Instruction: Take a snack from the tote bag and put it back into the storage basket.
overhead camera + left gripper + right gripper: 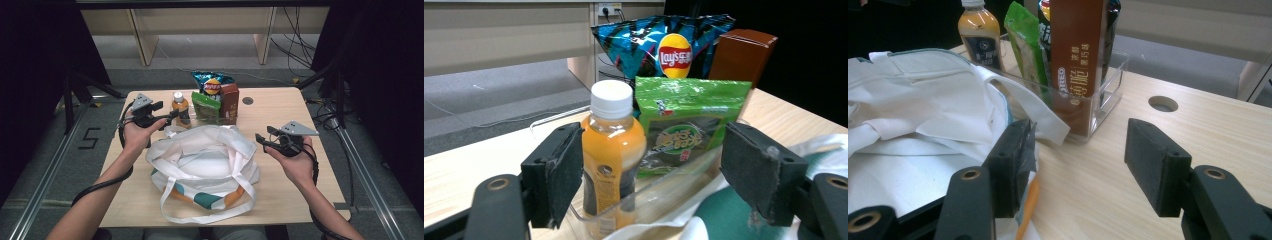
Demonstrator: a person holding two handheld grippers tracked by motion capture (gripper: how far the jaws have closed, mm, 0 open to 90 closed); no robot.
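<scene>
crisp bag (212, 83): back of clear tray | brown box (229, 102): upright, tray's right end | table (280, 112): round hole (247, 100) beside tray

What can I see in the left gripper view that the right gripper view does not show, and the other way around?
Left gripper view alone: the front of the blue Lay's chip bag, the bottle's white cap, and the left gripper, jaws open around the bottle.

Right gripper view alone: the round hole in the table, the print on the brown box, the wide white cloth of the bag, and the open right gripper.

Both: the orange bottle, the green snack pouch, the brown box and the clear tray.
</scene>
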